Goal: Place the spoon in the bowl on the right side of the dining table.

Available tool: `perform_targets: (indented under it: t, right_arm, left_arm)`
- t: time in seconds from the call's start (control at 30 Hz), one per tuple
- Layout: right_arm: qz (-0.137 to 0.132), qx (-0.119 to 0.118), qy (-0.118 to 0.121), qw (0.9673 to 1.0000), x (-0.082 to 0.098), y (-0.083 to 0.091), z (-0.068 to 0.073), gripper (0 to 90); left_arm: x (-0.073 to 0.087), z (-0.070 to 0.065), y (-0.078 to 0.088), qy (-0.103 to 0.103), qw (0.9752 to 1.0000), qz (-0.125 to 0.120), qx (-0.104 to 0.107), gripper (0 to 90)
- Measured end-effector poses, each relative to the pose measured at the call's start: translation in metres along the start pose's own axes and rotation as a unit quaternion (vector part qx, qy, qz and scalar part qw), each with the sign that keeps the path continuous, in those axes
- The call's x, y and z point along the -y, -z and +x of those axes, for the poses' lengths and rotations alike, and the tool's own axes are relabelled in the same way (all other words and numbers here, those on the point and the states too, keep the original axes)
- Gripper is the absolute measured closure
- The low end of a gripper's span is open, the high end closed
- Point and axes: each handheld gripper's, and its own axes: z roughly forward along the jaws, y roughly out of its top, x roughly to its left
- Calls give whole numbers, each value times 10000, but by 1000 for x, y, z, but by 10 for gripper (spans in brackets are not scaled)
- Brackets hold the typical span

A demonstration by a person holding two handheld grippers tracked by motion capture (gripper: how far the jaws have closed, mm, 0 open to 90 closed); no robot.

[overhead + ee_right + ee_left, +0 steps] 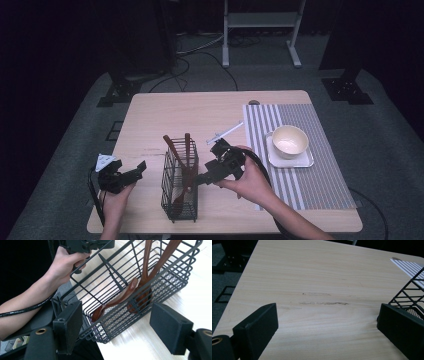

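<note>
Spoons (186, 165) in basket (179, 200), bowl (289, 140) on tray (306, 160) to its right

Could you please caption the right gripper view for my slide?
Open right gripper faces a black wire basket holding wooden utensils.

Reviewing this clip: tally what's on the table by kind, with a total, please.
Wire basket: 1
Wooden utensils in the basket: 3
Striped placemat: 1
Bowl: 1
Square plate under the bowl: 1
White utensil beside the placemat: 1
Total: 8
</note>
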Motion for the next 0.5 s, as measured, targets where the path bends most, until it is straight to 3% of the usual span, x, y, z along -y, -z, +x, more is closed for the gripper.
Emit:
perform_targets:
  t: [0.27, 0.5]
  right_arm:
    - [33, 21, 27, 10000, -7, -5, 3, 255]
    - [25, 113, -7, 9999, -12, -11, 0, 324]
  left_arm:
    - [0, 1, 0, 25, 10000, -12, -6, 26]
    - [0, 0, 0, 17, 10000, -20, -9, 26]
